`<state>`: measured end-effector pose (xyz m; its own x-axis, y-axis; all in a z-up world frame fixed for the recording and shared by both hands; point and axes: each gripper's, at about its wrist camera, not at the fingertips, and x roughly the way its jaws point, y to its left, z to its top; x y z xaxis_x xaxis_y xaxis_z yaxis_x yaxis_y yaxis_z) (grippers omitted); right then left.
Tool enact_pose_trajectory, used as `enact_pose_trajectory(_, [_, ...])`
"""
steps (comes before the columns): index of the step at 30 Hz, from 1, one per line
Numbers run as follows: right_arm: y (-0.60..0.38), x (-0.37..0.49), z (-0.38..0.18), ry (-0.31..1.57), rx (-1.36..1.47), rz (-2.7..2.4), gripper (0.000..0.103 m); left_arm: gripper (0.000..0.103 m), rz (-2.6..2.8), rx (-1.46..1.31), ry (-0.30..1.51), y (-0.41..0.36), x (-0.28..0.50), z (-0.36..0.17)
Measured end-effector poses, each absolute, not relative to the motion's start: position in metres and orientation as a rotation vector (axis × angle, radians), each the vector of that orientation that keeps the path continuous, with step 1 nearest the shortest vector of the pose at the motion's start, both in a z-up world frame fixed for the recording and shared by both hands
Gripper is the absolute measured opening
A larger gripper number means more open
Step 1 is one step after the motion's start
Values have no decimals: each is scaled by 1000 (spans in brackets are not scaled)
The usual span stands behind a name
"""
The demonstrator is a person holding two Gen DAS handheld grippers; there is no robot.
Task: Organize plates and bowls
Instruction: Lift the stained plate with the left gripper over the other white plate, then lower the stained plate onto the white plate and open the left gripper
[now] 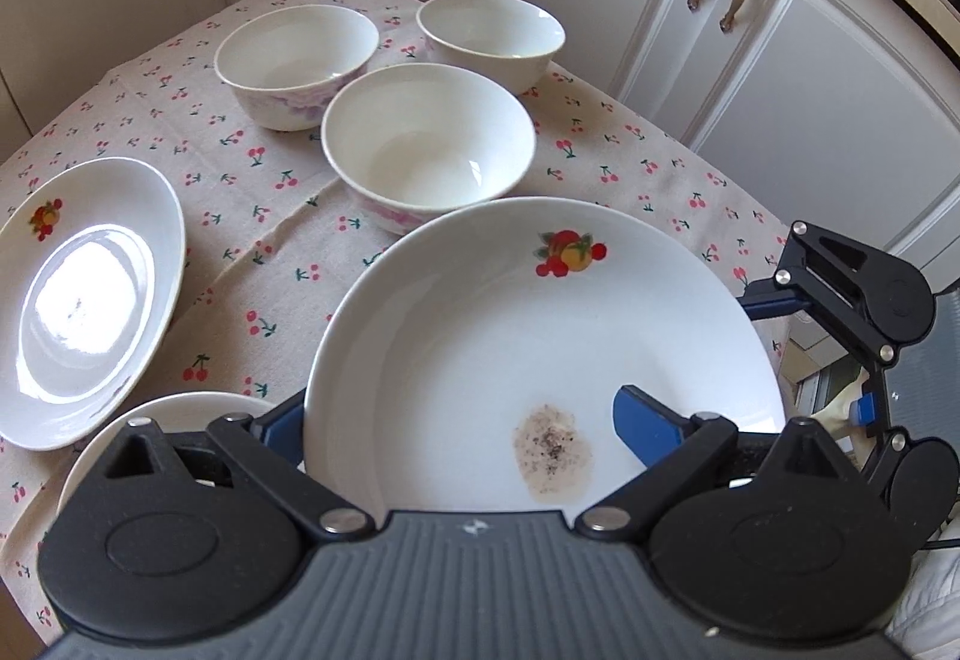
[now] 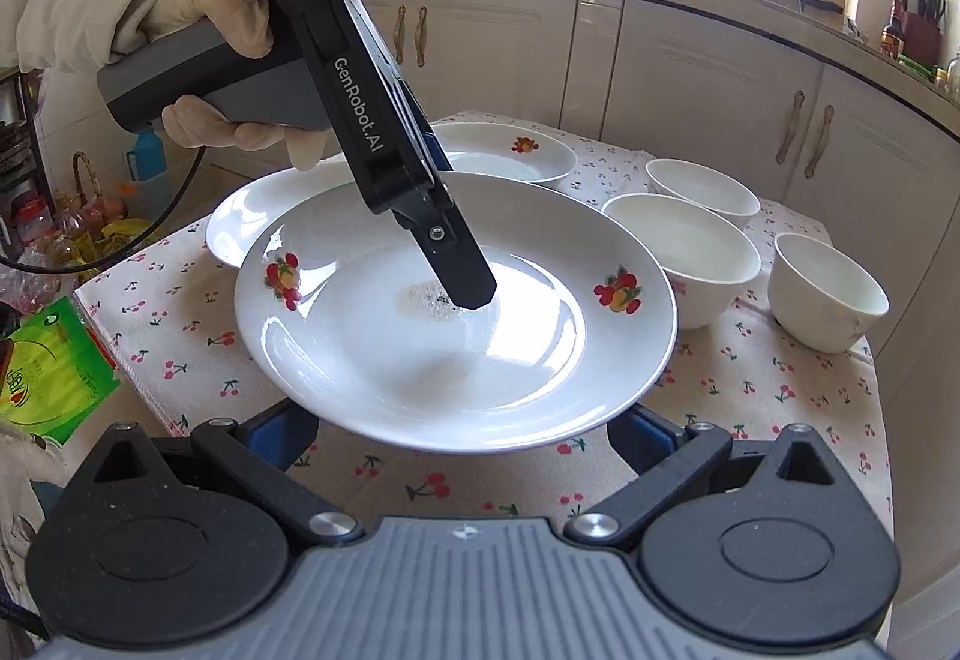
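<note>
A white plate (image 1: 510,336) (image 2: 420,360) with fruit decals and a brown stain hangs tilted above the cherry-print table. My left gripper (image 1: 459,402) is shut on it. Its right finger (image 1: 648,420) (image 2: 465,270) lies on the plate's inside by the stain, and the other is hidden beneath the rim. My right gripper (image 2: 465,429) (image 1: 816,354) stands open, with both blue fingertips tucked under the near rim. Two more plates (image 1: 90,312) (image 1: 168,420) rest on the cloth at the left. Three white bowls (image 1: 429,144) (image 1: 297,60) (image 1: 492,33) stand beyond.
The table (image 1: 270,252) is small and its edges are close on every side. White cabinet doors (image 1: 810,120) stand right behind it. A gloved hand (image 2: 204,12) holds the left gripper's handle. A green packet (image 2: 48,366) and bags sit off the table's left side.
</note>
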<state>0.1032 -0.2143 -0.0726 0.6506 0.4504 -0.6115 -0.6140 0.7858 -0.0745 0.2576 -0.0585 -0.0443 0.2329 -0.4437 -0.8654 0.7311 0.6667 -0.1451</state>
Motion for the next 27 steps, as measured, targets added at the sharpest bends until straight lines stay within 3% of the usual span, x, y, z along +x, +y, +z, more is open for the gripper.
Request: enact_pose_trajectory(27, [-116, 148, -71, 665, -390, 768, 103, 99, -679, 155, 1057, 64, 269, -59])
